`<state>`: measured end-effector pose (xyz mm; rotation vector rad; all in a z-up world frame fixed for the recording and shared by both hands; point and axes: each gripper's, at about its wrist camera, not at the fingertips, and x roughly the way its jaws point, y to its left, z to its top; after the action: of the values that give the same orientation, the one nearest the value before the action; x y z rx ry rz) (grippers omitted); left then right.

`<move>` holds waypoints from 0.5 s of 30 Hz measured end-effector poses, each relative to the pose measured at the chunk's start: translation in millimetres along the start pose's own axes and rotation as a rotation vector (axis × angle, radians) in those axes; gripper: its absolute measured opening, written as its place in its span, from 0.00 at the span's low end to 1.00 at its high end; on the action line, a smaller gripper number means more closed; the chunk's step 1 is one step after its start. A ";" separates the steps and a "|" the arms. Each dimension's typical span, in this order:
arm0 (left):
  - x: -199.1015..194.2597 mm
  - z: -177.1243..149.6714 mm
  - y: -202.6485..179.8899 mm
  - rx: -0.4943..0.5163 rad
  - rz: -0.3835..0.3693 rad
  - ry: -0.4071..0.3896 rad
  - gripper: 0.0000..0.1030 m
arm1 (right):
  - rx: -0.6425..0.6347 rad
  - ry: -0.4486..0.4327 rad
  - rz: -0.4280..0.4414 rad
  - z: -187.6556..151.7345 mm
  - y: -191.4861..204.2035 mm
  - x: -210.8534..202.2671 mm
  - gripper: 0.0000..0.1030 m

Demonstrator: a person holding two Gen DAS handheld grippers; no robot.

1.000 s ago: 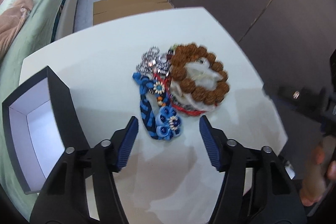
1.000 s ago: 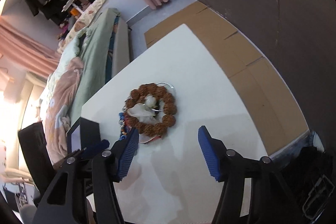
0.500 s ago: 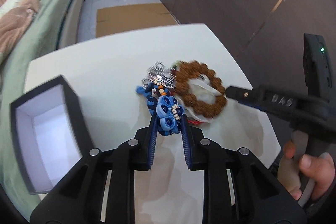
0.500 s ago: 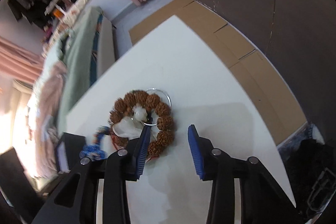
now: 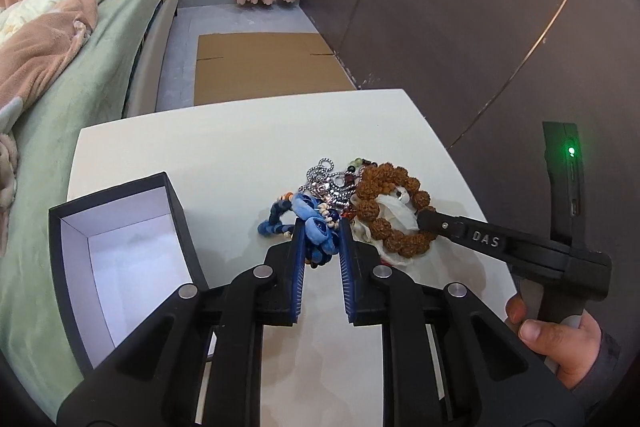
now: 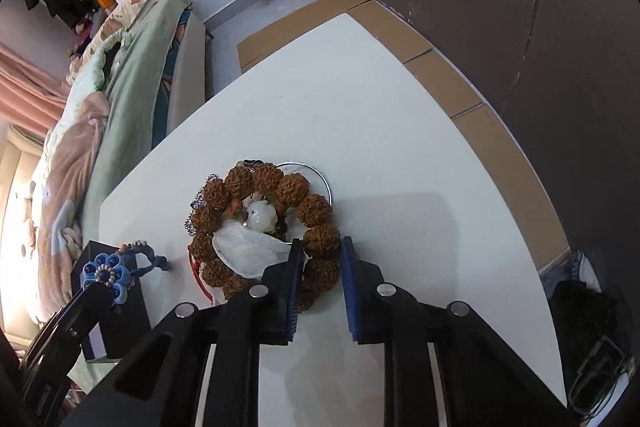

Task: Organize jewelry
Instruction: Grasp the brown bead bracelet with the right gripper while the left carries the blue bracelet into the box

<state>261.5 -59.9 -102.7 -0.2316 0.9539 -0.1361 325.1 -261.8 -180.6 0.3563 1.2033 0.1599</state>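
Note:
My left gripper [image 5: 321, 227] has its jaws closing on the blue flower bracelet [image 5: 310, 217], and the pads press the fabric flower. In the right wrist view that bracelet [image 6: 105, 271] hangs lifted over the black box [image 6: 128, 303], its braided cord trailing toward the table. My right gripper [image 6: 322, 247] has its jaws closing on one bead of the brown bead bracelet [image 6: 256, 181], which lies on the white table [image 6: 360, 115]. From the left wrist view the brown bracelet [image 5: 370, 187] lies just right of my left fingers, with the right gripper's fingertip [image 5: 426, 219] on it.
An open black box [image 5: 176, 203] with a white inside stands at the table's left edge. A silver chain [image 5: 326, 179], a white pendant [image 6: 262, 217], a sheer white pouch [image 6: 244, 247] and a thin silver bangle [image 6: 324, 183] lie tangled with the beads. A bed [image 5: 80, 75] runs along the left.
The left jaws closed on the blue flower bracelet and lifted it away from the pile. The right gripper came down over the brown bead bracelet and its jaws narrowed around a bead.

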 end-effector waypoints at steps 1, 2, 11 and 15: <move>-4.0 0.8 -0.7 0.003 -0.004 -0.011 0.16 | 0.005 -0.011 0.020 -1.2 -1.6 -4.2 0.17; -5.9 1.1 -0.2 0.002 -0.008 -0.016 0.16 | 0.007 -0.021 0.037 -1.7 -1.9 -8.8 0.17; -42.9 1.9 0.6 -0.001 -0.044 -0.088 0.16 | -0.052 -0.164 0.174 -12.0 23.9 -66.4 0.17; -56.6 1.0 7.8 -0.010 -0.044 -0.108 0.16 | -0.068 -0.202 0.235 -16.1 27.3 -83.2 0.17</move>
<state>230.0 -40.0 -59.4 -0.2666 0.8426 -0.1578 282.3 -259.0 -102.6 0.4430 0.9520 0.3591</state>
